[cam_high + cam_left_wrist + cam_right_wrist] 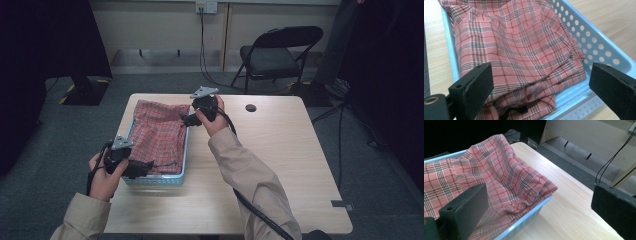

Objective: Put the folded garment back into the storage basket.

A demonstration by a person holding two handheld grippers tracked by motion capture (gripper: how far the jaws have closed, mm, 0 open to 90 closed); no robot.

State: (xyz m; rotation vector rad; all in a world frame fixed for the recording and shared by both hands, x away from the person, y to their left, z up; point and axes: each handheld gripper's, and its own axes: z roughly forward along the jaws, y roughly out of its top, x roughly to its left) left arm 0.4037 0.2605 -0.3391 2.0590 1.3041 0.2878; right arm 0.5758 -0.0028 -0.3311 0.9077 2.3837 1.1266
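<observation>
- Wooden table (280, 150) stands on a grey carpeted floor, with a folding chair (275, 55) against the far wall and a small dark disc (251, 107) near the table's far edge.
- Left gripper (147, 165), at the near end of the basket (155, 180): jaws spread wide and empty, aimed over the near rim. In the left gripper view they flank the near folds of the cloth (519, 57) without touching it.
- Red plaid cloth (160, 132) lies crumpled inside the pale blue perforated basket at the table's left, one corner draped over the far rim.
- Right gripper (186, 120), at the far right corner of the basket: jaws likewise parted, nothing between them.
- Judgement: approach stage; no grasp yet made on the cloth.
- Next move calls for lowering each gripper onto a fold at its end and pinching fabric only, clear of the basket rim.
</observation>
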